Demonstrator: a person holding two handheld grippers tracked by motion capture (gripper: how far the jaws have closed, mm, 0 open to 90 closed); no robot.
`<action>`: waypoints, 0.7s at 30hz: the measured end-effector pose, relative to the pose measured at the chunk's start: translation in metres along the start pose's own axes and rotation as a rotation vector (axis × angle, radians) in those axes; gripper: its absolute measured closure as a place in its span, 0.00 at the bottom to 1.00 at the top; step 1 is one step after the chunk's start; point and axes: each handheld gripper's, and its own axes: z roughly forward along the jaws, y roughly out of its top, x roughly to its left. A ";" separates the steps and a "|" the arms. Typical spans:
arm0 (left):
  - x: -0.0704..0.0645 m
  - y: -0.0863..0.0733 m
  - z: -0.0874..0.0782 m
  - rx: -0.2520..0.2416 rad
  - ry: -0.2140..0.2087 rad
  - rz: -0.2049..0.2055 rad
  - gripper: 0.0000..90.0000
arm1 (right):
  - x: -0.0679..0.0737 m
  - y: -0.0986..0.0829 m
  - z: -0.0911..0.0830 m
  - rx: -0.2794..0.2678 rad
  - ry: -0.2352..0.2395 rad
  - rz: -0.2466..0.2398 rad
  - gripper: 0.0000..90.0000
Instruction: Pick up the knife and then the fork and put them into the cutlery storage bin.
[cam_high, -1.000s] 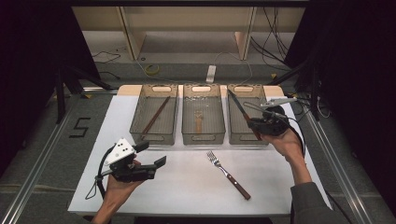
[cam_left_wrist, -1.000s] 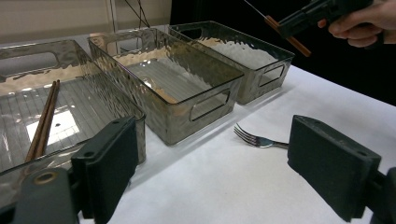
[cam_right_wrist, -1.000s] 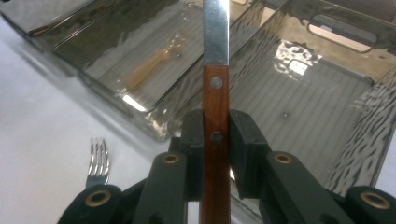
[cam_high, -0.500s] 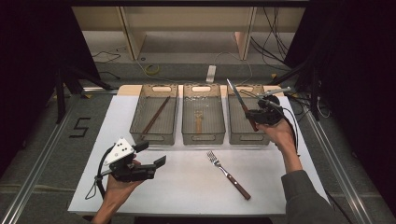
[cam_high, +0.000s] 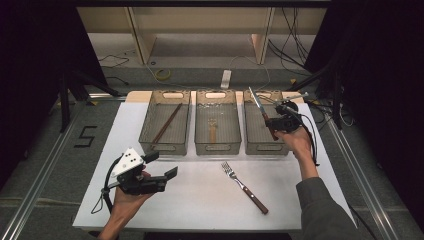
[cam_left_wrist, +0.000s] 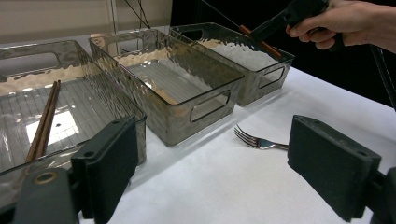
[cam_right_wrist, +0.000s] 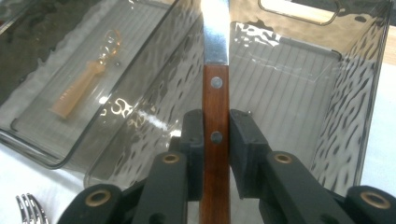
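Right gripper (cam_high: 271, 121) is held above the right bin (cam_high: 260, 145), jaws clenched on the wooden handle of a table knife (cam_high: 257, 102). In the right gripper view the knife (cam_right_wrist: 215, 84) runs straight up between the two black jaws, two rivets visible on the handle, steel blade pointing away over the bin's ribbed floor (cam_right_wrist: 280, 93). From the high view the blade slants up and toward the far left corner of that bin; knife is in the air, not touching the bin as far as I can tell.

Left gripper (cam_high: 161, 172) sits low over the near left of the white counter (cam_high: 200, 200), jaws released and wide apart, nothing between them. Left gripper view: both black pads spread, counter (cam_left_wrist: 210, 186) between them.

Three clear ribbed bins in a row at the far side of the counter. Left bin (cam_high: 150, 135) has a pair of brown chopsticks (cam_high: 166, 123) lying diagonally inside; seen also in the left gripper view (cam_left_wrist: 44, 121). Middle bin (cam_high: 217, 147) holds a small wooden spoon-like utensil (cam_high: 213, 131), exact type hard to tell.

A fork (cam_high: 244, 187) with a wooden handle lies flat on the counter in front of the middle and right bins, tines toward the bins, handle toward the person, well apart from both grippers. Its tines (cam_left_wrist: 250, 137) show in the left gripper view.
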 end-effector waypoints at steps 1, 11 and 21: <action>0.000 0.000 0.000 0.000 -0.001 0.001 0.18 | 0.000 0.000 0.001 0.002 0.001 0.004 0.86; 0.000 0.000 -0.001 0.005 -0.001 0.001 0.18 | 0.000 -0.002 0.012 0.042 -0.011 0.014 0.85; 0.000 -0.001 -0.001 0.007 0.000 -0.001 0.18 | 0.002 -0.003 0.016 0.019 0.046 0.032 0.61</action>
